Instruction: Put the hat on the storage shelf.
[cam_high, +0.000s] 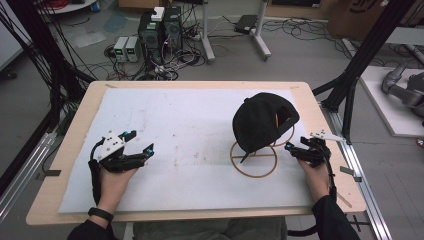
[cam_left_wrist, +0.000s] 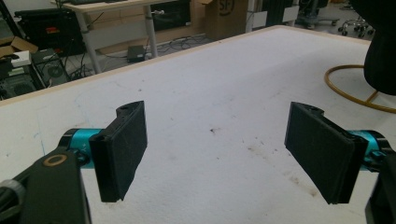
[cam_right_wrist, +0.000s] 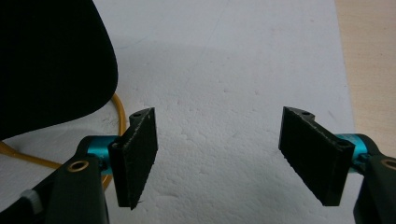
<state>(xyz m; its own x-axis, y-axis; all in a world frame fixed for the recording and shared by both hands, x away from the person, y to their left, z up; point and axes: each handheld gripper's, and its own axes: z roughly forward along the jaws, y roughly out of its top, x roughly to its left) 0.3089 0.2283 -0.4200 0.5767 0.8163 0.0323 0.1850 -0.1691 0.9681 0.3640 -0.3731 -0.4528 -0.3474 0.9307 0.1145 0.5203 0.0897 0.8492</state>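
A black baseball cap (cam_high: 262, 121) rests on a thin orange-brown wire stand (cam_high: 253, 160) on the right half of the white foam mat (cam_high: 190, 115). My right gripper (cam_high: 296, 146) hovers just right of the cap, open and holding nothing. In the right gripper view the cap (cam_right_wrist: 51, 60) fills the upper left, beside the left jaw, with the stand's ring (cam_right_wrist: 120, 116) under it. My left gripper (cam_high: 141, 141) is over the mat's left side, open and holding nothing, far from the cap. The left gripper view shows the cap (cam_left_wrist: 380, 51) and ring (cam_left_wrist: 348, 91) at the far right.
The mat lies on a wooden table (cam_high: 75, 135). Black frame posts (cam_high: 350, 80) stand by the table's right edge. Computer boxes (cam_high: 160, 30) and cables sit on the floor beyond the far edge. A desk (cam_left_wrist: 107, 5) stands behind in the left gripper view.
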